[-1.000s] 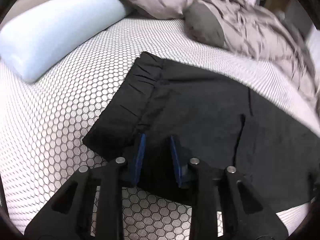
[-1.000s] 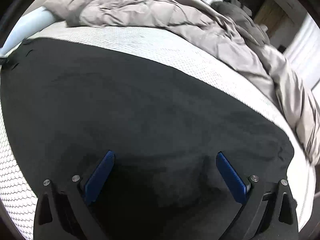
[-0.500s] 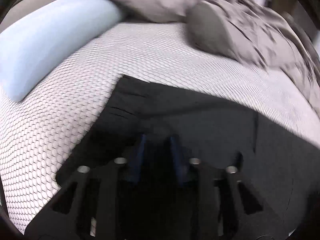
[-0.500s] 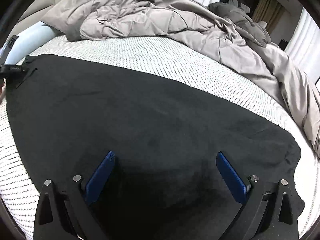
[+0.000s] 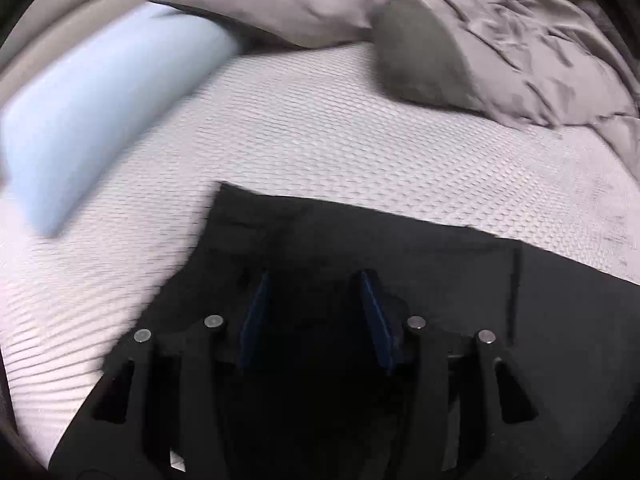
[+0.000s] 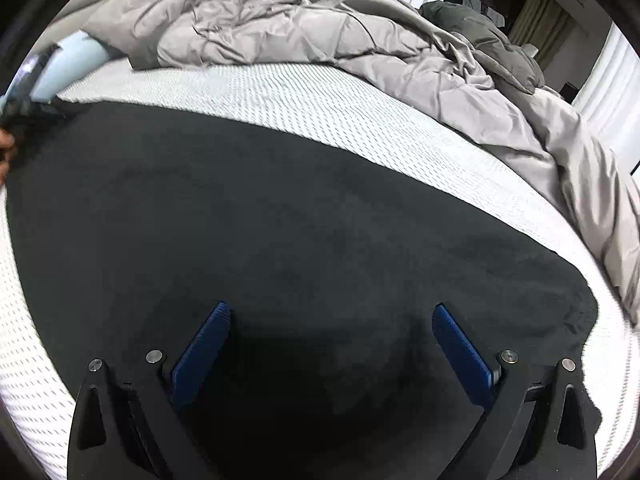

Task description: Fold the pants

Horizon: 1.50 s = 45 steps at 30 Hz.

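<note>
- Black pants [image 6: 304, 216], of soft matte cloth, lie spread flat across the bed [image 6: 320, 92].
- One squared corner [image 5: 228, 196] points toward the pale blue pillow [image 5: 100, 108].
- A straight seam [image 5: 514, 280] runs across the cloth.

The left gripper [image 5: 314, 312] points steeply downward, its black linkage arms filling the bottom of its own view and its two blue pads [image 5: 256, 312] standing a moderate gap apart. Its jaws have just been opening, and nothing is pinched between them (the picture here is smeared by motion, so finer detail is lost). The right gripper [image 6: 330, 344] also tilts downward, less steeply, with its blue pads [image 6: 202, 354] spread wide and angled outward, gripping nothing. In the right wrist view, a sliver of the person's left hand [image 6: 6, 152] shows at the far left edge, with the blurred left gripper just above it.
</note>
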### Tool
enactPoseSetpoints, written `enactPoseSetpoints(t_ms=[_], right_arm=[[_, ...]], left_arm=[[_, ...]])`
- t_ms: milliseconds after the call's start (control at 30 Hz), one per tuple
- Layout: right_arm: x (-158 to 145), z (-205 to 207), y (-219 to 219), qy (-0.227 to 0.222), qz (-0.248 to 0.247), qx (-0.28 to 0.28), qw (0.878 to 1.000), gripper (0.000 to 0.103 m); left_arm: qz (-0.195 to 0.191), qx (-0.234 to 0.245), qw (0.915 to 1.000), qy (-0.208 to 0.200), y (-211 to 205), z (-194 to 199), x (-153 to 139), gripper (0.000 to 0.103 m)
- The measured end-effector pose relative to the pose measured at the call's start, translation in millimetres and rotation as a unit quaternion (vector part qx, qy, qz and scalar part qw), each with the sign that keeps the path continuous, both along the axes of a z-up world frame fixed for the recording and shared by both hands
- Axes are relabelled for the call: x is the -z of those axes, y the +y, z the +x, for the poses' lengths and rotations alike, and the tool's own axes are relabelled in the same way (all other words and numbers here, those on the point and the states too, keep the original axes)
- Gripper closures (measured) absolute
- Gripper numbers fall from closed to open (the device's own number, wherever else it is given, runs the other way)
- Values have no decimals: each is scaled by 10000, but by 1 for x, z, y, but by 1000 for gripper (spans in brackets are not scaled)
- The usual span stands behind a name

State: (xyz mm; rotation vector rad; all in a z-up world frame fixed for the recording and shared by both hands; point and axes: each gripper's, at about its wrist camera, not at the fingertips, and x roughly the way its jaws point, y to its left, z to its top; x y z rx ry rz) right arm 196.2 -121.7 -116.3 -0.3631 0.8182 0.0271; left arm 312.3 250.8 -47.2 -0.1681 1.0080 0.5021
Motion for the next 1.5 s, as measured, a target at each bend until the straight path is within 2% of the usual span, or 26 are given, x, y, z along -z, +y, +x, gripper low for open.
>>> enactPoseSetpoints(t_ms=[67, 133, 200, 233, 267, 333, 400, 433, 467, 533, 600, 667, 700, 767, 833, 867, 933, 967, 1067, 1133, 1200, 1267, 1300, 1333, 1400, 1500], right_arm=[[6, 0, -9, 85, -109, 72, 9999, 1], [5, -1, -16, 137, 147, 139, 9997, 1], [-1, -6, -15, 168, 436, 71, 9989, 1], [-5, -12, -8, 168, 578, -155, 9981, 1], [-7, -18, 1, 172, 615, -404, 9971, 1], [-4, -24, 19, 257, 575, -792, 9949, 1], [7, -24, 26, 489, 535, -885, 9934, 1], [10, -25, 24, 533, 534, -874, 9933, 1], [12, -28, 16, 551, 550, -867, 9932, 1], [12, -35, -6, 563, 469, -797, 9941, 1], [10, -46, -47, 566, 427, -584, 9958, 1], [12, -57, -105, 462, -61, 172, 9988, 1], [11, -62, -131, 419, -45, 466, 9980, 1], [7, -75, -195, 309, 232, 1280, 9910, 1], [6, -84, -235, 208, 210, 2001, 9793, 1], [3, -91, -253, 212, 408, 2290, 9723, 1], [-6, -99, -258, 131, 671, 2348, 9696, 1], [-14, -102, -250, -18, 527, 2289, 9720, 1], [-31, -101, -211, -459, 412, 1628, 9847, 1], [-31, -88, -195, -427, 530, 1256, 9897, 1], [-17, -67, -189, -69, 580, 1046, 9928, 6], [-4, -55, -199, 314, 609, 1144, 9911, 16], [-5, -59, -208, 301, 636, 1222, 9900, 17], [-10, -64, -218, 220, 550, 1440, 9878, 24], [-18, -74, -240, 93, 379, 1958, 9799, 29], [-21, -80, -254, 10, 823, 2076, 9748, 34]], left_arm=[[126, 162, 9997, -161, -18, -12, -20, 62], [59, 548, 9976, -411, -48, -37, -42, 62], [-156, 1257, 9890, -767, -100, -64, -59, 48], [-219, 1546, 9840, -856, -118, -78, -61, 25], [-345, 2030, 9747, -872, -155, -87, -58, 14], [-864, 2884, 9516, -623, -209, -97, -39, 14], [-1279, 3344, 9332, -314, -247, -96, -21, 17], [-1341, 3522, 9259, -255, -262, -99, -14, 18], [-1226, 3610, 9243, -193, -277, -101, -6, 18], [-916, 3609, 9280, -123, -290, -106, 5, 18], [-947, 3630, 9266, -251, -294, -118, 7, 18], [-991, 3676, 9244, -225, -287, -112, 9, 18], [-1000, 3695, 9236, -211, -288, -114, 8, 18], [-975, 3685, 9243, -177, -283, -122, 8, 18], [-861, 3649, 9270, -83, -282, -117, 9, 18], [-791, 3632, 9283, -31, -283, -120, 8, 18], [-775, 3523, 9327, -32, -283, -117, 0, 18], [-823, 3526, 9321, -98, -284, -117, -4, 18], [-904, 3759, 9214, -383, -294, -104, -18, 18], [-871, 3734, 9229, -356, -298, -86, -16, 18], [-1009, 3544, 9296, -132, -290, -68, -1, 18], [-1286, 3372, 9326, -98, -273, -64, 9, 19], [-1397, 3401, 9298, -182, -268, -66, 8, 19], [-1408, 3391, 9300, -195, -265, -67, 6, 19], [-1124, 3330, 9361, -128, -264, -69, 6, 19], [-945, 3332, 9380, -105, -267, -67, 3, 19]])
